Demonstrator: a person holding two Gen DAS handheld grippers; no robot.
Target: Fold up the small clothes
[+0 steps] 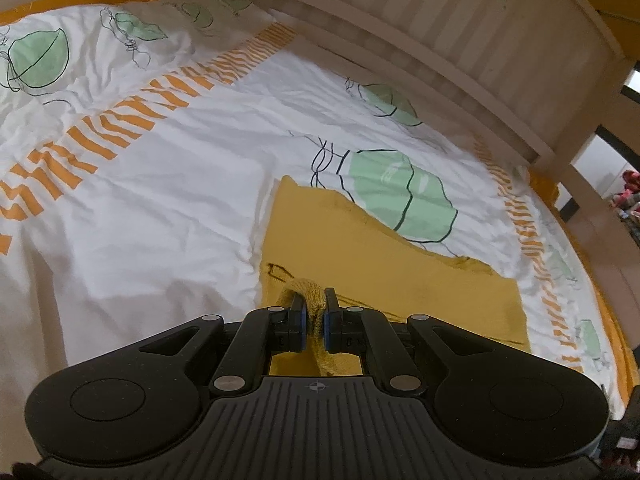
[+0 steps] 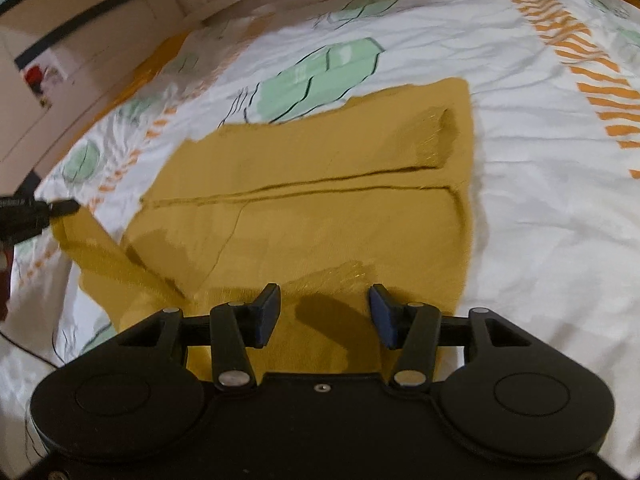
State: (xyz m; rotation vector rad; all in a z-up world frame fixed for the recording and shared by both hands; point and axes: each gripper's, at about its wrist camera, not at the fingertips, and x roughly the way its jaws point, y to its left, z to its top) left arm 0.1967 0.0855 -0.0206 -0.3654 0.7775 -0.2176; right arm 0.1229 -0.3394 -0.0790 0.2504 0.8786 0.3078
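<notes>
A mustard-yellow knitted garment (image 2: pixel 320 200) lies spread on the bed; it also shows in the left wrist view (image 1: pixel 360 256). My left gripper (image 1: pixel 314 304) is shut on a ribbed edge of the garment (image 1: pixel 308 286) and holds it lifted. In the right wrist view the left gripper (image 2: pixel 60 208) shows at the far left, holding a sleeve or corner up off the bed. My right gripper (image 2: pixel 324 300) is open and empty, just above the garment's near edge. A ribbed cuff (image 2: pixel 436 136) lies folded over the garment at the far side.
The bed has a white cover (image 1: pixel 160 200) with green leaf prints and orange striped bands. A beige wooden headboard (image 1: pixel 480 40) curves behind it. A wall and cabinet (image 2: pixel 60 60) stand past the bed's left side in the right wrist view.
</notes>
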